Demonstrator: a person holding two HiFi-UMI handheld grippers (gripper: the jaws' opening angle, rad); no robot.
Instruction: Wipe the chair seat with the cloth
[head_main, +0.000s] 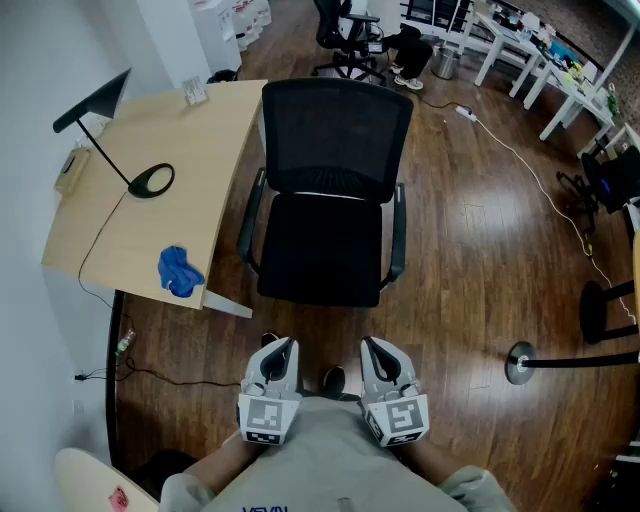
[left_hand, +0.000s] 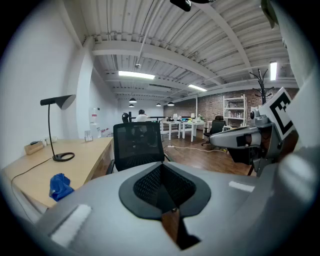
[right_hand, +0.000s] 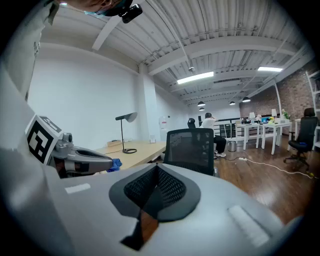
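Person's holding left gripper (head_main: 283, 350) & right gripper (head_main: 376, 348) side by side just short of the chair seat (head_main: 320, 250), both w/ jaws pressed together, empty, prob. idling pre-start. Cloth (head_main: 179, 270) is lying on the desk (head_main: 170, 120) left of the chair, so it's needing fetching first.

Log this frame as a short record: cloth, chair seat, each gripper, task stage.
cloth: blue, crumpled, on the desk near its front edge, left of the chair
chair seat: black, nothing on it
left gripper: jaws together, empty, held close to the person's body
right gripper: jaws together, empty, beside the left one
task stage: not begun; cloth not yet picked up
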